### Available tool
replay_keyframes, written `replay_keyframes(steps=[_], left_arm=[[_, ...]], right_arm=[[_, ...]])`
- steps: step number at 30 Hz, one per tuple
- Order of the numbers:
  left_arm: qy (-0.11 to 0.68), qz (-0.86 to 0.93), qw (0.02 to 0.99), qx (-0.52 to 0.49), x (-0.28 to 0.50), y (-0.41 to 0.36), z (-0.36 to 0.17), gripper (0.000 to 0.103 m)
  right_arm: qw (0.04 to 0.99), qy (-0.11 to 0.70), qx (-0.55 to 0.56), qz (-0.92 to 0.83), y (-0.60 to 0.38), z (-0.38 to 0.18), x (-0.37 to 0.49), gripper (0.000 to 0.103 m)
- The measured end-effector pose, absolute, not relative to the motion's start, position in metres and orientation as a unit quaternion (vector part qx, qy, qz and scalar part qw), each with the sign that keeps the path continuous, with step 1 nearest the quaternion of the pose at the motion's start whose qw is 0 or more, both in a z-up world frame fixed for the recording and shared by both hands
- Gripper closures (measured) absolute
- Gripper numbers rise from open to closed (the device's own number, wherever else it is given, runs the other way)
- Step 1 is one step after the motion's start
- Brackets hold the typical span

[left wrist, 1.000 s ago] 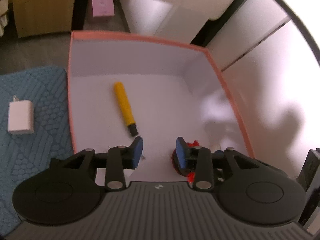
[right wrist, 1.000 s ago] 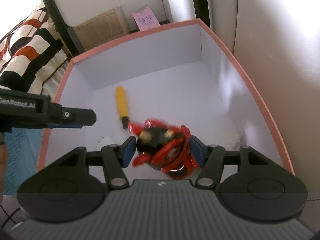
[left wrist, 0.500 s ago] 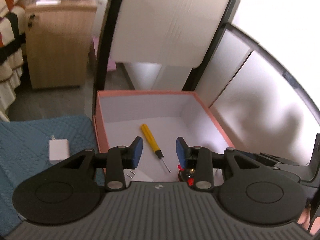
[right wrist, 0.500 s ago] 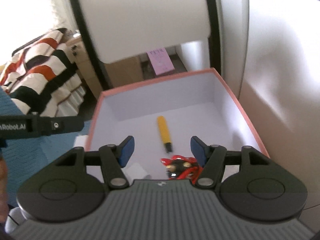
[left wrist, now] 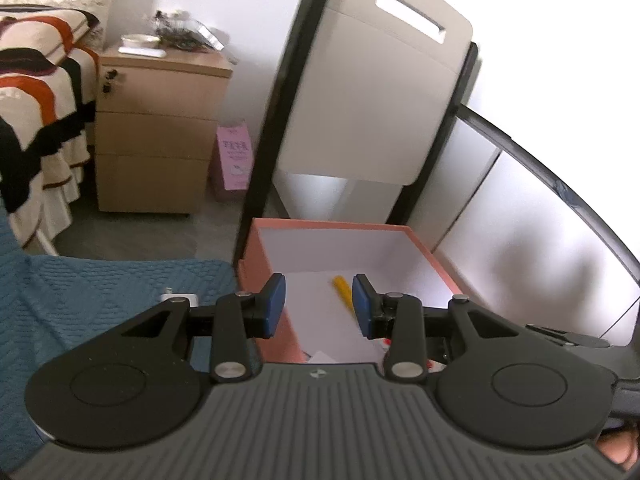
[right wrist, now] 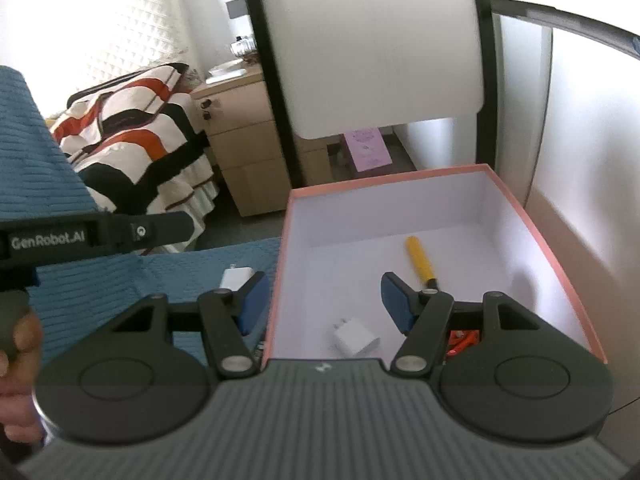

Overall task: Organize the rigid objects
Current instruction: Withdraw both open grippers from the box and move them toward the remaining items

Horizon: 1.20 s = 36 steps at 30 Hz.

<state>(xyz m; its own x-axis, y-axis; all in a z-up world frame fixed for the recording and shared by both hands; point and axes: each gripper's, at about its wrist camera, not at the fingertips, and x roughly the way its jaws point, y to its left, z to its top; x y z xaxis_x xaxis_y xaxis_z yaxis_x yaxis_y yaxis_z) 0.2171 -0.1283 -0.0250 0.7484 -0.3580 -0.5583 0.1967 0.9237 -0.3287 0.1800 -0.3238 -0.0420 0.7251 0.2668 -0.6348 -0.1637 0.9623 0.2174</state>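
The left tool (left wrist: pixel 316 306) is up above the near edge of the pink box (left wrist: pixel 250 276), and its two blue pads are apart with nothing between them. The right tool (right wrist: pixel 320 304) is also above the box (right wrist: pixel 536 236), with its pads wide apart and empty; one pad is over the blue mat (right wrist: pixel 100 280) and the other is over the inside of the box. The box is open on top and white inside. A yellow screwdriver (right wrist: pixel 420 258) lies flat on the box floor, near the middle, with its dark tip pointing to the near side. In the left view only the yellow handle (left wrist: pixel 343 286) shows between the pads. A white charger (right wrist: pixel 357 339) lies in the box at the near side, apart from the screwdriver. A red thing (right wrist: pixel 462 342) lies in the near right corner of the box, mostly hidden behind the right tool, so I cannot tell what it is. A second white charger (right wrist: pixel 237 276) lies on the blue mat just outside the left wall of the box. Behind the box stand a wood cabinet (left wrist: pixel 154 136) and a striped bed (left wrist: pixel 36 92).
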Motion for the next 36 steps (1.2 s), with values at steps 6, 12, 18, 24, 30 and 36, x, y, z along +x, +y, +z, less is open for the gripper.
replay_keyframes(steps=[6,12,18,24,30,36], left_arm=[[0.309,-0.125,0.935,-0.120,0.196,-0.102,-0.031,0.061],[0.313,-0.108,0.934,-0.134,0.180,-0.077,-0.046,0.061],[0.314,-0.090,0.934,-0.147,0.164,-0.056,-0.061,0.061],[0.312,-0.078,0.934,-0.153,0.153,-0.044,-0.081,0.061],[0.325,-0.056,0.930,-0.161,0.151,-0.029,-0.110,0.061],[0.346,-0.044,0.922,-0.169,0.145,-0.016,-0.143,0.060]], right_arm=[[0.925,0.351,0.057,0.134,-0.294,-0.042,0.167,0.038],[0.919,0.360,0.055,0.151,-0.271,-0.045,0.157,0.038],[0.920,0.359,0.040,0.155,-0.250,-0.056,0.146,0.038],[0.913,0.376,0.032,0.158,-0.235,-0.081,0.131,0.038],[0.910,0.382,0.020,0.159,-0.222,-0.100,0.116,0.038],[0.911,0.380,0.011,0.160,-0.202,-0.115,0.103,0.038]])
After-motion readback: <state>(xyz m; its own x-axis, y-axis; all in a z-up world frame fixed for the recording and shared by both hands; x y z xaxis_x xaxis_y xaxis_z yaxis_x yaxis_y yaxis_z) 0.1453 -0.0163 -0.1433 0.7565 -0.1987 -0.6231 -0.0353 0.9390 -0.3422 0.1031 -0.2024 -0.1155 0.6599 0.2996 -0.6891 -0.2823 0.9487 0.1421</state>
